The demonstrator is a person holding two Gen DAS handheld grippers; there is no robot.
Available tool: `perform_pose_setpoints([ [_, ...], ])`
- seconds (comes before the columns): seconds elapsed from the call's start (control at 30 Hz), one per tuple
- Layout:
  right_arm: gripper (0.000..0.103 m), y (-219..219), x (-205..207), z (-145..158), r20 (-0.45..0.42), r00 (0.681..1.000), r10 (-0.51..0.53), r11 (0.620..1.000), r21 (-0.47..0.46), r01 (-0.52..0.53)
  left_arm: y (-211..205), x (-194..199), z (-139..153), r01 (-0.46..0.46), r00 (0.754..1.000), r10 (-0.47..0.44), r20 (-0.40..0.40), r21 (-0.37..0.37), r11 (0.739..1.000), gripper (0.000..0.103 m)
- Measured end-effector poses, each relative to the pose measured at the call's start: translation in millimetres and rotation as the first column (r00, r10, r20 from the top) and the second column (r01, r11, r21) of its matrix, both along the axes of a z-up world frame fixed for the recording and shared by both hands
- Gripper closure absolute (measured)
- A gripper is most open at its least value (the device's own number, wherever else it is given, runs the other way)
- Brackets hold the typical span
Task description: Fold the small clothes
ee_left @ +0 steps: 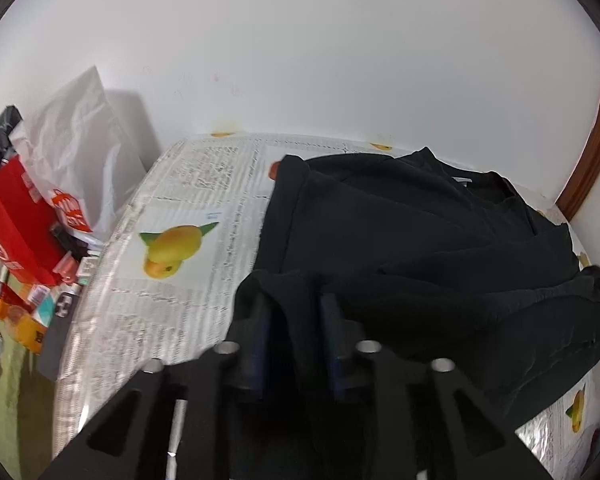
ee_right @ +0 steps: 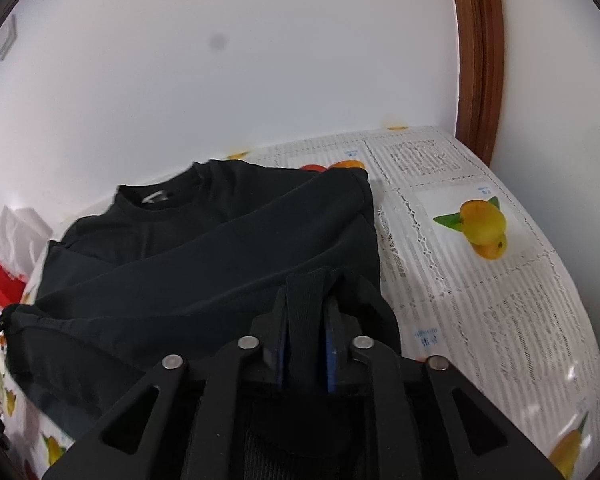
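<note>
Two grippers pinch one black shirt

Left wrist view: the left gripper [ee_left: 296,312] has its fingers closed on a bunched near edge of the black shirt [ee_left: 412,232], which lies on the fruit-print tabletop [ee_left: 172,184]. Its long axis runs away from the camera, collar toward the white wall [ee_left: 300,60].

Right wrist view: the right gripper [ee_right: 306,320] has its fingers clamped on a ribbed fold of the shirt [ee_right: 204,248]. The collar [ee_right: 156,198] points far-left, toward the wall.
</note>
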State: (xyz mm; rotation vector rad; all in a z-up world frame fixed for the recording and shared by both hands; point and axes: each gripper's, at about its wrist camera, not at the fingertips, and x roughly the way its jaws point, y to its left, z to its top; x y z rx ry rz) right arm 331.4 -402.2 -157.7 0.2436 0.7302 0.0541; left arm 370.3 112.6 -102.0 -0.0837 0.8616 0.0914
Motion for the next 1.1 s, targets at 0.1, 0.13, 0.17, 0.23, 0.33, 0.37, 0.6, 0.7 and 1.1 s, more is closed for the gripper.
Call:
perform_pose_setpoints([
  [0.1,0.055,-12,-35,11,0.065,0.998,-0.013,1.0,-0.017,0.015,10,-19,10,0.011,0.999,-0.01,0.036,-0.034,0.999,0.05],
  [0.13,0.055,-17,-44,11,0.061,0.998,-0.026,0.999,-0.027,0.027,15,-27,12,0.008,0.999,-0.006,0.042,-0.04,0.999,0.05],
  [0.17,0.055,-22,-52,8,0.046,0.998,-0.032,0.999,-0.028,0.034,20,-35,12,0.001,0.999,0.001,0.04,-0.042,0.999,0.049],
  [0.23,0.055,-30,-61,-2,0.006,0.999,-0.045,0.999,-0.02,0.045,31,-47,5,-0.001,1.0,0.002,0.019,-0.051,0.999,0.048],
  [0.33,0.055,-38,-72,-27,-0.073,0.996,-0.045,0.999,0.014,0.046,43,-59,-11,0.002,1.0,-0.003,-0.019,-0.08,0.997,0.047],
  [0.37,0.055,-39,-74,-37,-0.095,0.995,-0.037,0.999,0.036,0.041,47,-62,-18,-0.003,0.999,0.0,-0.037,-0.089,0.996,0.047],
  [0.6,0.054,-43,-59,-57,-0.127,0.992,-0.008,0.986,0.164,0.029,59,-54,-47,-0.014,0.996,-0.002,-0.093,-0.176,0.984,0.047],
  [0.7,0.067,-42,-56,-57,-0.121,0.992,0.033,0.986,0.168,-0.012,57,-51,-49,-0.025,0.996,0.009,-0.083,-0.185,0.982,0.058],
  [1.1,0.083,-40,-108,-41,-0.08,0.993,0.088,0.989,0.125,-0.078,40,-104,-30,0.025,0.996,-0.039,-0.078,-0.166,0.986,0.09],
])
